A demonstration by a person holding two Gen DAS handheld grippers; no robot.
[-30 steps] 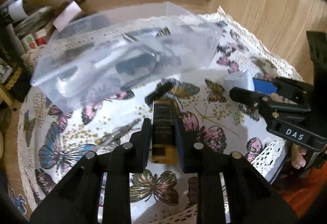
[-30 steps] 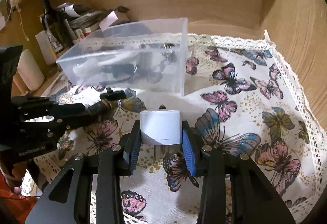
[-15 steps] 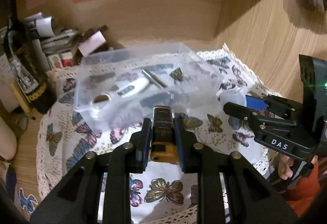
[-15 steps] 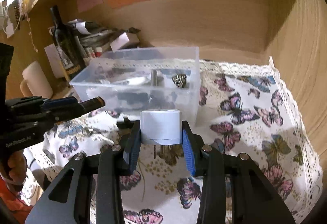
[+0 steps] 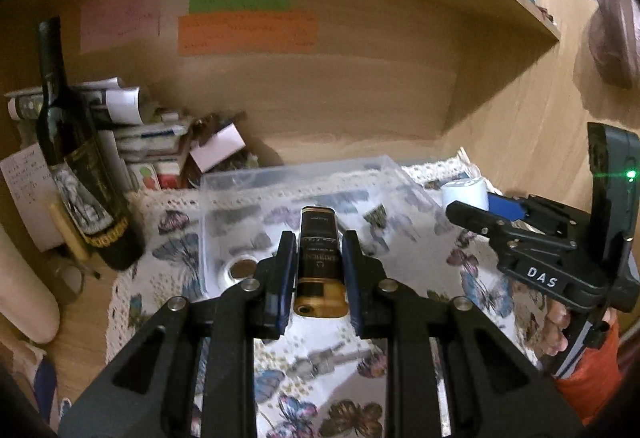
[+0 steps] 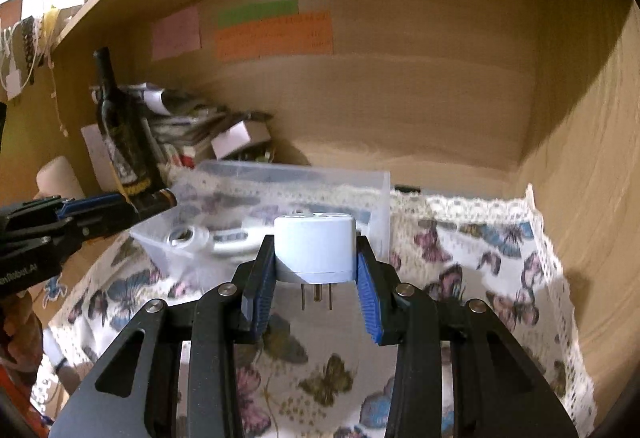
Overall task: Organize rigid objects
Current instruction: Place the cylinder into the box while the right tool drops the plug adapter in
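Note:
My left gripper (image 5: 319,258) is shut on a dark brown and gold lighter (image 5: 319,262), held in the air above the near edge of a clear plastic box (image 5: 296,178). My right gripper (image 6: 316,262) is shut on a white plug adapter (image 6: 315,246) with its metal pins pointing down, held in front of the same box (image 6: 296,178). The box holds several small items, among them a white round-ended tool (image 6: 192,236). The right gripper also shows at the right of the left wrist view (image 5: 476,204); the left gripper shows at the left of the right wrist view (image 6: 132,206).
A butterfly-print cloth (image 6: 480,270) with lace edging covers the shelf floor. A dark wine bottle (image 5: 76,158) and stacked papers (image 5: 148,142) stand at the back left. Wooden walls close the back and right. A small metal object (image 5: 320,358) lies on the cloth below my left gripper.
Both grippers have risen and tilted up with their objects, so the views now show the back wall and shelf above. The box sits lower in both views.

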